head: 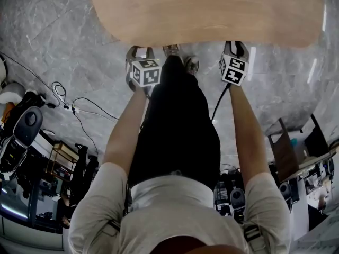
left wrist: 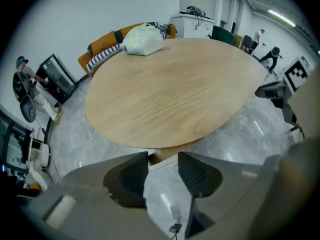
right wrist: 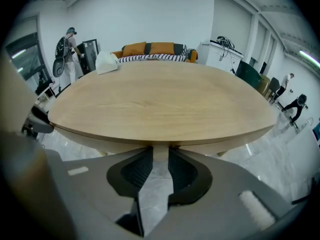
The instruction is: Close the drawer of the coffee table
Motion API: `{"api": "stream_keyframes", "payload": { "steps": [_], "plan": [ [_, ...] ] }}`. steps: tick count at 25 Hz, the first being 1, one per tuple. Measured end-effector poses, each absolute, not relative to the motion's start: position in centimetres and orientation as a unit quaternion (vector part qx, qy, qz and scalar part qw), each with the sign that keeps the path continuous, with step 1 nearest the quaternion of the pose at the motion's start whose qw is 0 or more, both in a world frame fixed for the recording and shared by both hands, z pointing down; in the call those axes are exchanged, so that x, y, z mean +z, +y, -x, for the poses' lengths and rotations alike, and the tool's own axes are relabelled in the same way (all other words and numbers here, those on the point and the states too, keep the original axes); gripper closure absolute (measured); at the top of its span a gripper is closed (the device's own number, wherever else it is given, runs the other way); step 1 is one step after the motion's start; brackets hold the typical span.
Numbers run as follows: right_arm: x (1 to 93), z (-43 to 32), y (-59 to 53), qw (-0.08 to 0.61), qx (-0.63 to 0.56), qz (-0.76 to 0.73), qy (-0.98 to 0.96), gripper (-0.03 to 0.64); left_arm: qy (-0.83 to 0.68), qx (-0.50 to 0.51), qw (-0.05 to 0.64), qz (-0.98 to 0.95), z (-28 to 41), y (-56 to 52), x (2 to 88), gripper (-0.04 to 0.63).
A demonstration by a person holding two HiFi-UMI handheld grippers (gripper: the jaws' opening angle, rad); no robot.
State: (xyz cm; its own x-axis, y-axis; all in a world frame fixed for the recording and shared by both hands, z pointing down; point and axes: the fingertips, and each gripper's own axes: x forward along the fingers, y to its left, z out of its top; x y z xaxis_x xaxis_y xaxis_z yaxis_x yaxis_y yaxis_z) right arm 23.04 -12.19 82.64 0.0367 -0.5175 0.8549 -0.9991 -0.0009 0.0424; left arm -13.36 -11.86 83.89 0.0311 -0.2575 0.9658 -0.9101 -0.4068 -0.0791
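The coffee table's oval pale wooden top fills the top of the head view. My left gripper hangs at its near edge on the left, and my right gripper at the same edge on the right. Both point steeply down beside the person's black trousers. In the left gripper view the left gripper stands open, with only grey floor and a wooden part under the top showing through the gap. The right gripper is open more narrowly, with nothing held. I cannot make out a drawer.
A white bag lies on the far end of the table. An orange sofa stands beyond it. Cables trail over the grey marble floor at left, near gear. People stand at the room's edges.
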Motion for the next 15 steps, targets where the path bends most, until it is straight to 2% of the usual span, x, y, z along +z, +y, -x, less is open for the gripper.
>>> {"api": "stream_keyframes", "payload": {
  "steps": [2, 5, 6, 9, 15],
  "plan": [
    [82.3, -22.5, -12.3, 0.360, 0.340, -0.618, -0.611, 0.539, -0.456, 0.527, 0.320, -0.642, 13.4, -12.0, 83.5, 0.397],
    [81.5, -20.3, -11.7, 0.372, 0.333, -0.590, -0.634, 0.564, -0.478, 0.520, 0.334, -0.624, 13.7, -11.3, 82.7, 0.416],
    [81.0, -19.3, -11.3, 0.376, 0.332, -0.577, -0.644, 0.569, -0.484, 0.517, 0.336, -0.621, 13.6, -10.8, 82.2, 0.435],
    [77.3, -15.9, -10.6, 0.370, 0.300, -0.550, -0.686, 0.608, -0.497, 0.493, 0.327, -0.635, 12.2, -9.5, 78.6, 0.571],
    [64.4, -10.0, -11.6, 0.281, 0.221, -0.528, -0.770, 0.611, -0.523, 0.408, 0.294, -0.688, 8.4, -9.2, 68.2, 0.574]
  ]
}}
